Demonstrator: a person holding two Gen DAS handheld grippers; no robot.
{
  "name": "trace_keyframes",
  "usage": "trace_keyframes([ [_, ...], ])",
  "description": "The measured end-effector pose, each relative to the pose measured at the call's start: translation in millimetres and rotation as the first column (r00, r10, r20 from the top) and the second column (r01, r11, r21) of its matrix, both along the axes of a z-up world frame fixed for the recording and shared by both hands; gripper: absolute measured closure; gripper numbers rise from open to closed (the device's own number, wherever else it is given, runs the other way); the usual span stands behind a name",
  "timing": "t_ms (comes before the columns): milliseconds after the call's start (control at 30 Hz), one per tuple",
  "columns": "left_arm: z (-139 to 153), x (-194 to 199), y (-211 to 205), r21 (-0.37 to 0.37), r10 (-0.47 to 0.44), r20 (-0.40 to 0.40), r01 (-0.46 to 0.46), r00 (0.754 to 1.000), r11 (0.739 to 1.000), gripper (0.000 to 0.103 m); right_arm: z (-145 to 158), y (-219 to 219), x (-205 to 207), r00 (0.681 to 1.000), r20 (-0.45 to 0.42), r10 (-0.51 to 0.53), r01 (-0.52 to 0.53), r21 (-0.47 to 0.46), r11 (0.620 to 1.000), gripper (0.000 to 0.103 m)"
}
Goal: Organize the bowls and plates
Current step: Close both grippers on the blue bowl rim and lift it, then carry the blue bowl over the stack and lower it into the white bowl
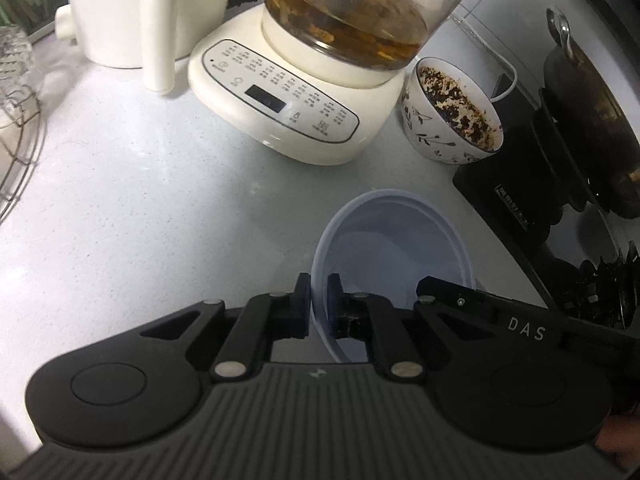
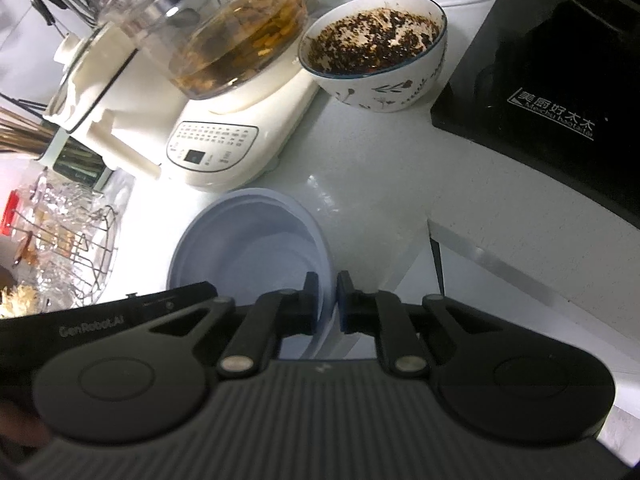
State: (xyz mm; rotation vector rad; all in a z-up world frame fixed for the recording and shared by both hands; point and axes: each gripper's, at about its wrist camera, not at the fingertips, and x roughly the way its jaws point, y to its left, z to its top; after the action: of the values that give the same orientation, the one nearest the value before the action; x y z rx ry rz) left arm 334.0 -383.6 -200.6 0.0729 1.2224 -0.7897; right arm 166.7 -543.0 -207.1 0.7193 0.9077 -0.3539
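Note:
A pale blue plastic bowl [image 1: 396,240] is held over the white counter, empty inside. My left gripper [image 1: 319,286] is shut on its left rim, one finger inside and one outside. In the right wrist view the same blue bowl [image 2: 256,240] shows, and my right gripper [image 2: 328,284] is shut on its right rim. The other gripper's black body shows in each view, on the far side of the bowl. A white patterned bowl [image 1: 448,112] with dark residue stands behind, also in the right wrist view [image 2: 376,48].
A cream kettle base [image 1: 292,104] with a glass pot of brown liquid [image 1: 352,12] stands behind the bowl. A white jug [image 1: 132,8] is at the back left. A wire rack [image 2: 80,248] sits left. A black stove [image 2: 552,92] with a pot [image 1: 592,120] is right.

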Motion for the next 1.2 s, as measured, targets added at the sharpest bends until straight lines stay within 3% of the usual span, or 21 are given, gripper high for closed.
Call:
trace_keyframes([
  [733, 69.0, -15.9, 106.8, -0.044, 0.158, 0.055, -0.155, 0.986, 0.987, 0.093, 59.6, 74.2, 12.5, 0.981, 0.083, 0.176, -0.174, -0.035, 0.984, 0.091],
  [1200, 107.0, -36.2, 199.6, -0.089, 0.290, 0.102, -0.281, 0.952, 0.955, 0.093, 94.4, 140.9, 19.5, 0.940, 0.157, 0.302, -0.294, -0.072, 0.953, 0.090],
])
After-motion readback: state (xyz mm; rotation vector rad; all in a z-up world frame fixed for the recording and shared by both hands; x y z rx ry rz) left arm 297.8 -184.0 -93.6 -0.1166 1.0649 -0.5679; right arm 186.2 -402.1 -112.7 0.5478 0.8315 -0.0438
